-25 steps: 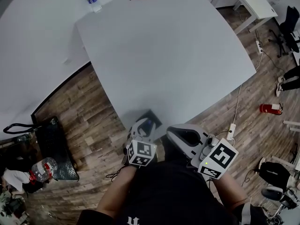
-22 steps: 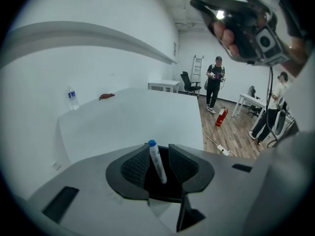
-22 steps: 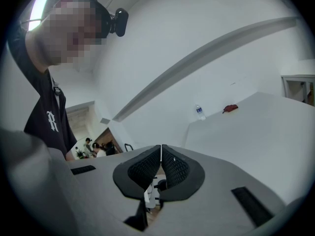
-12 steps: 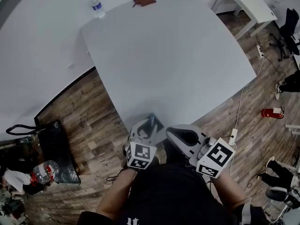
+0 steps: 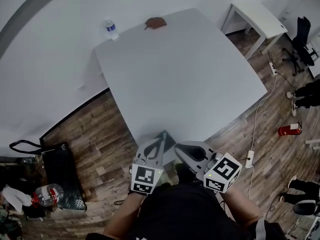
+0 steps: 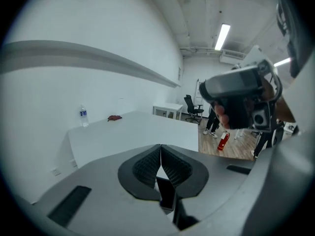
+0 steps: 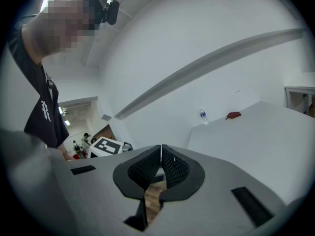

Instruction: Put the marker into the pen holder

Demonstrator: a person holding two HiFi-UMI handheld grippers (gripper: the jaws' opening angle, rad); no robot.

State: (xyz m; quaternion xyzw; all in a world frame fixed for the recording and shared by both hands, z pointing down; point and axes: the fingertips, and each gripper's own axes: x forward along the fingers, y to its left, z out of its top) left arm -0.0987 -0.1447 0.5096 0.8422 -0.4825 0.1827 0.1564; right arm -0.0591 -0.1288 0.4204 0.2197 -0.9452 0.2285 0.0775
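Left claw [image 5: 161, 138] and right claw [image 5: 179, 149] are both pinched closed on nothing, just short of the large white worktop's [image 5: 190, 79] near corner. Open surface runs to its far edge, where a clear plastic water bottle [image 5: 110, 28] and a crumpled reddish-brown cloth [image 5: 156, 22] sit. I cannot tell where the marker is.

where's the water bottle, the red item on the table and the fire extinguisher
water bottle [image 5: 111, 30], head view, its body
red item [image 5: 156, 22], head view, its middle
fire extinguisher [image 5: 289, 130], head view, red cylinder
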